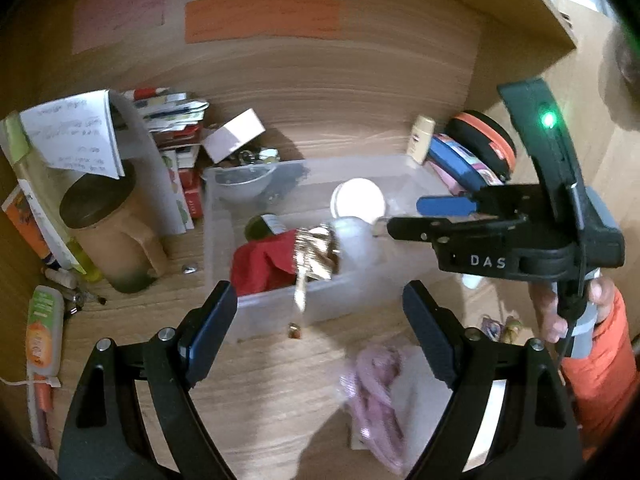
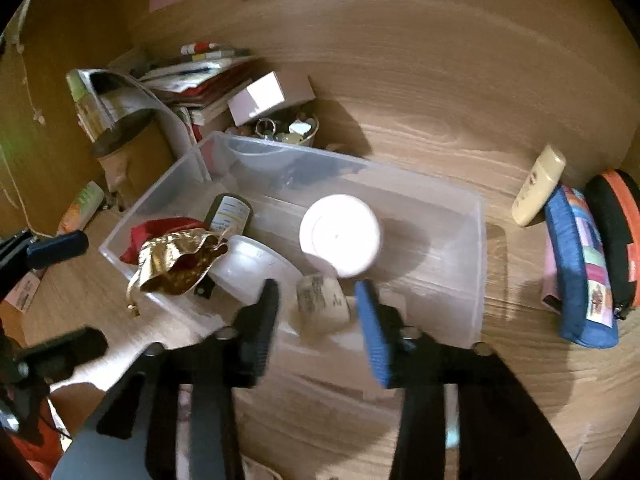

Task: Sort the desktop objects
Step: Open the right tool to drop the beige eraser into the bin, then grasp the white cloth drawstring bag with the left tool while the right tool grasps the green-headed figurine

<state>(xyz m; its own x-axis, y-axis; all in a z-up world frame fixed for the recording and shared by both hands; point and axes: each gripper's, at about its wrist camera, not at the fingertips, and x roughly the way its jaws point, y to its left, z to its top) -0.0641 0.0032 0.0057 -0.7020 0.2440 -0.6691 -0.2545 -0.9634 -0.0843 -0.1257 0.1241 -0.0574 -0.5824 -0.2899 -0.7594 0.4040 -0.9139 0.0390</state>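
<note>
A clear plastic bin [image 1: 276, 312] [image 2: 472, 280] sits on the wooden desk. In it lie a white-lidded jar [image 1: 358, 199] [image 2: 340, 234], a red cloth [image 1: 260, 264] [image 2: 160, 228], a gold foil pouch [image 1: 314, 252] [image 2: 176, 258], a dark bottle [image 2: 228, 214] and a clear cup [image 2: 256, 266]. My left gripper [image 1: 316, 334] is open and empty in front of the bin. My right gripper [image 2: 316, 300] [image 1: 404, 216] is open over the bin's near wall, with a small beige labelled jar [image 2: 320, 306] between its fingers, not clamped.
A pink cloth [image 1: 376, 392] lies on the desk near the left gripper. A brown mug [image 1: 116, 232], books and papers [image 1: 176, 136] stand left. A cream tube [image 2: 538, 186], blue pouch [image 2: 580, 264] and orange-black case [image 2: 618, 232] lie right.
</note>
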